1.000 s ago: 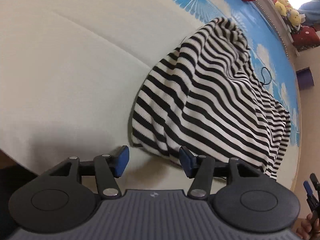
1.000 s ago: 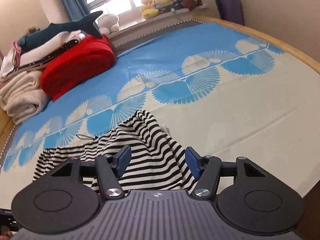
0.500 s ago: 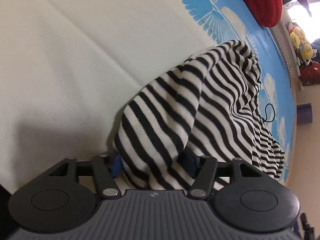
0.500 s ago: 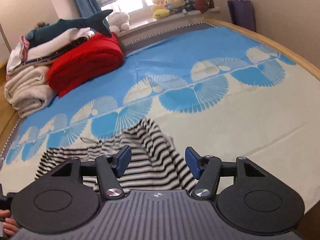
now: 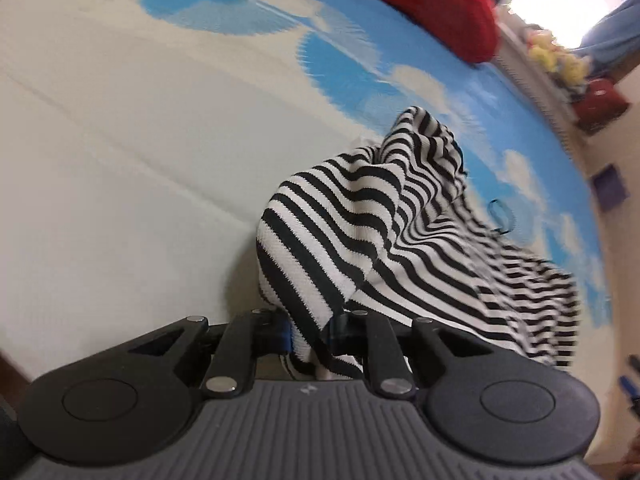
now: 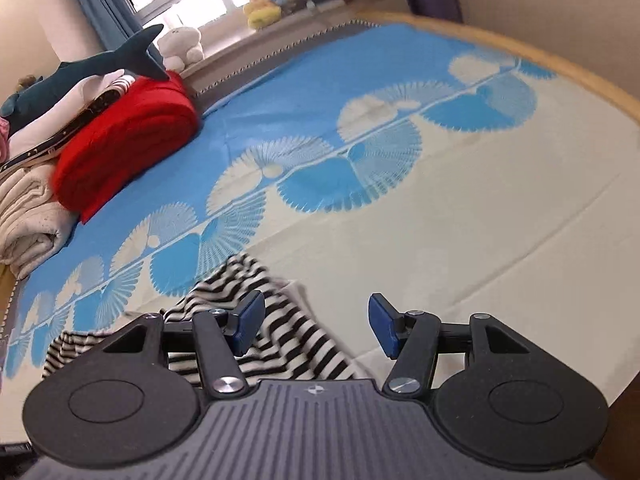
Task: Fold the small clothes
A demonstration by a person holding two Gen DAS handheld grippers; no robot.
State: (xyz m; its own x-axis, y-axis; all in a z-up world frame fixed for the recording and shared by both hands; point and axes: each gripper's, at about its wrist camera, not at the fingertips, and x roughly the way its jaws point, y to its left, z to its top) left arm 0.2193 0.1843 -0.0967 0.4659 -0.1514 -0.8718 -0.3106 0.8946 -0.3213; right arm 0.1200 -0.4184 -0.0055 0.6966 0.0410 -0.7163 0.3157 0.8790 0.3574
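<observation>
A black-and-white striped knit garment (image 5: 400, 240) lies crumpled on the bed's cream and blue sheet (image 5: 120, 140). My left gripper (image 5: 308, 334) is shut on the garment's near edge, and the cloth bunches up between the blue pads and rises from them. In the right wrist view the same garment (image 6: 248, 320) lies low at the left, partly under the gripper body. My right gripper (image 6: 316, 324) is open and empty above the sheet, its left pad over the garment's edge.
A red folded blanket (image 6: 124, 140) and a stack of cream towels (image 6: 28, 216) with a plush shark (image 6: 80, 68) sit at the bed's far left. Soft toys (image 6: 268, 4) line the windowsill. The wooden bed edge (image 6: 560, 68) curves at the right.
My left gripper closed on the garment's near edge and lifted it, so the cloth bunches higher. My right gripper stayed open and drifted a little to the right, off the garment.
</observation>
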